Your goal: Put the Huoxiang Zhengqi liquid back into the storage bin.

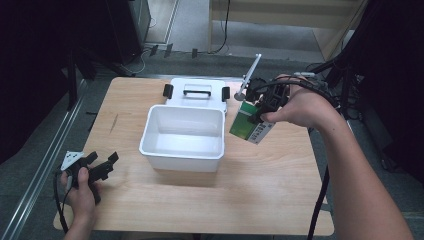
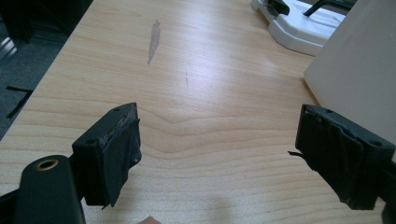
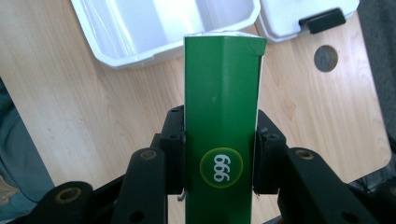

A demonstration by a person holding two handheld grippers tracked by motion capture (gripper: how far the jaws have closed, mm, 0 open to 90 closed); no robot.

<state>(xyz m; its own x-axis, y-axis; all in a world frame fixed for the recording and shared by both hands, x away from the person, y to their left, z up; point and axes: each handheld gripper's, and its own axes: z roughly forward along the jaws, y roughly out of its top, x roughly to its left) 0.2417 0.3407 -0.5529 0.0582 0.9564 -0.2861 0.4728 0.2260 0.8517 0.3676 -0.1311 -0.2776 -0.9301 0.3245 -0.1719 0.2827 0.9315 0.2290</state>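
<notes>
**Right gripper clamps a green box beside the white bin; left gripper rests wide apart at the table's near corner**

The right gripper [image 3: 219, 156] has its two black jaws pressed against the opposite narrow sides of a green box [image 3: 222, 107], which carries a round yellow-ringed mark reading "999". In the high view the same gripper [image 1: 263, 107] holds the box [image 1: 245, 125] tilted in the air, just beside the right wall of the white bin [image 1: 182, 132] and above the table [image 1: 270, 185]. The box's lower end shows a white printed face. The right hand [image 1: 300, 107] grips the tool from the far right side, the forearm coming in from the bottom right corner and crossing the table's right edge.

The left gripper [image 1: 95, 167] sits low at the near left corner of the table, held by the left hand [image 1: 80, 192]. In the left gripper view its jaws stand wide apart with nothing between them but bare wood [image 2: 205, 116]; the pads [image 2: 119, 156] look worn and frayed.

The bin is open, and its inside is bare. Its lid [image 1: 197, 92], with a black handle and black clips, lies flat just behind it. A pale streak [image 2: 153, 39] marks the wood left of the bin. Bare table lies in front of the bin and to both sides of it; the bin's side wall [image 2: 359, 65] rises near the left gripper's right jaw.
</notes>
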